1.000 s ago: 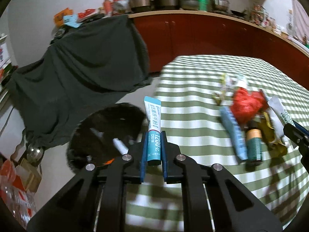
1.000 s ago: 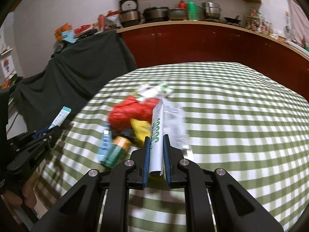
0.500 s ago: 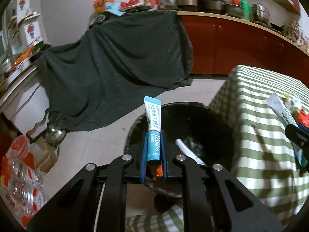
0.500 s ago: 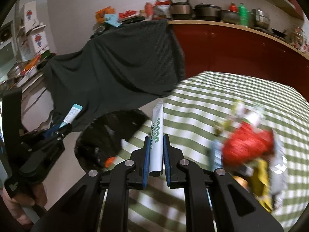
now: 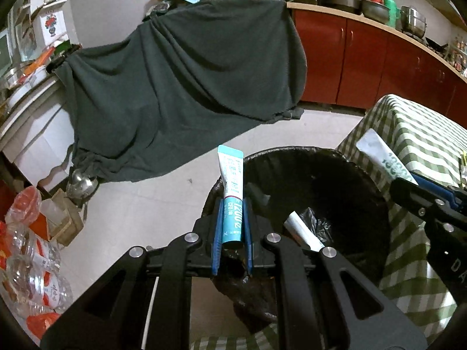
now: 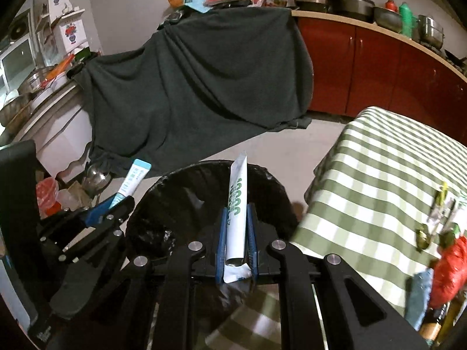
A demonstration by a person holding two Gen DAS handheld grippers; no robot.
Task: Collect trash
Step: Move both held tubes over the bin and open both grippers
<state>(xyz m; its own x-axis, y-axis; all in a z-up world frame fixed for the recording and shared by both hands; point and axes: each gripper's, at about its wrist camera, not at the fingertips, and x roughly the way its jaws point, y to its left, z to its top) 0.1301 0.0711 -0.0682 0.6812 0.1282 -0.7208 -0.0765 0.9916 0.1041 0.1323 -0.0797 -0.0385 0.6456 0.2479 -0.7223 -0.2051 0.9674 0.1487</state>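
Observation:
My left gripper [image 5: 232,204] is shut on a blue and white tube [image 5: 231,180], held upright over the near rim of a black-lined trash bin [image 5: 350,180]. My right gripper [image 6: 237,207] is shut on a white tube with green print [image 6: 238,192], also held above the bin [image 6: 163,204]. Each gripper shows in the other's view: the right one at right in the left wrist view [image 5: 408,183], the left one at left in the right wrist view [image 6: 116,201]. A white tube [image 5: 303,232] lies inside the bin.
A table with a green checked cloth [image 6: 379,175] stands right of the bin, with a red bag [image 6: 446,268], a blue tube and bottles on it. A dark cloth [image 5: 181,81] covers furniture behind. Plastic bottles [image 5: 26,277] lie on the floor at left. Red cabinets [image 5: 379,67] line the back.
Both grippers have swung left from the table to over the trash bin, each still holding its tube. The bin now fills the middle of both views.

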